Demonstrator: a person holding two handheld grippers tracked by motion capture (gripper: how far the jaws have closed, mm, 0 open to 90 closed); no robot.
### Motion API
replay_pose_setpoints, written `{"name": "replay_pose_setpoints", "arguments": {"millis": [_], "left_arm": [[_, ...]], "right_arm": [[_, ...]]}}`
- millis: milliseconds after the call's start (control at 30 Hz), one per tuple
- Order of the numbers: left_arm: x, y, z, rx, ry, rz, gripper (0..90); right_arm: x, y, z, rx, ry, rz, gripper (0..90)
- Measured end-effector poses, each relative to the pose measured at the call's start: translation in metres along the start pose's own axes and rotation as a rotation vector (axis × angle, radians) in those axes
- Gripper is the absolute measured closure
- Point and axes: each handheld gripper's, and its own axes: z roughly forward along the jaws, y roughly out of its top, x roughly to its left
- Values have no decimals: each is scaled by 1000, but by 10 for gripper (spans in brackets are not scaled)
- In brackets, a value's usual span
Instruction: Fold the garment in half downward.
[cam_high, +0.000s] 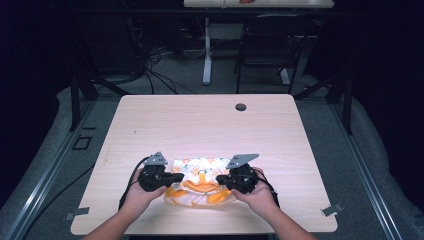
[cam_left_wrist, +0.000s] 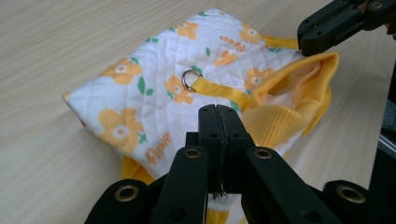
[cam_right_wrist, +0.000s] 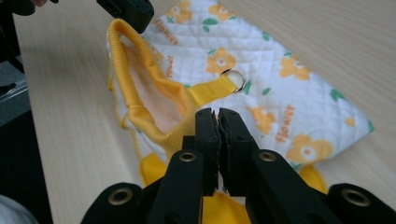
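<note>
A small quilted garment (cam_high: 199, 171), white with orange flowers and a yellow ribbed opening, lies near the table's front edge. In the left gripper view the garment (cam_left_wrist: 140, 93) shows a metal ring (cam_left_wrist: 189, 79) on a yellow strap. My left gripper (cam_high: 173, 178) is shut on the left side of the ribbed rim, its jaws pressed together in the left gripper view (cam_left_wrist: 218, 114). My right gripper (cam_high: 223, 180) is shut on the right side of the rim (cam_right_wrist: 140, 93), seen close in the right gripper view (cam_right_wrist: 217, 116). Between the two grippers the rim is held open.
The light wooden table (cam_high: 200, 125) has a dark round grommet (cam_high: 240, 107) near its far edge. Beyond it stand a black chair (cam_high: 270, 45) and the white leg of another desk (cam_high: 207, 50), with cables on the floor.
</note>
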Motion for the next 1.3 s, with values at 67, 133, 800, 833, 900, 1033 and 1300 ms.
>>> {"name": "replay_pose_setpoints", "arguments": {"millis": [67,133,800,833,900,1033,1300], "left_arm": [[-3,-6,1,19,1,12,895],[-4,-12,3,41,4,26,895],[2,-44,16,56,22,11,896],[2,-44,16,55,23,11,896],[2,-44,16,56,24,10,897],[3,-42,17,58,30,12,898],[12,-32,23,69,48,-4,899]], "right_arm": [[3,-5,1,6,10,0,864],[5,-12,4,26,15,1,865],[11,-47,20,73,38,29,845],[11,-48,20,71,39,37,845],[10,-48,21,64,45,44,849],[9,-47,22,66,44,48,854],[2,-40,26,81,23,49,861]]}}
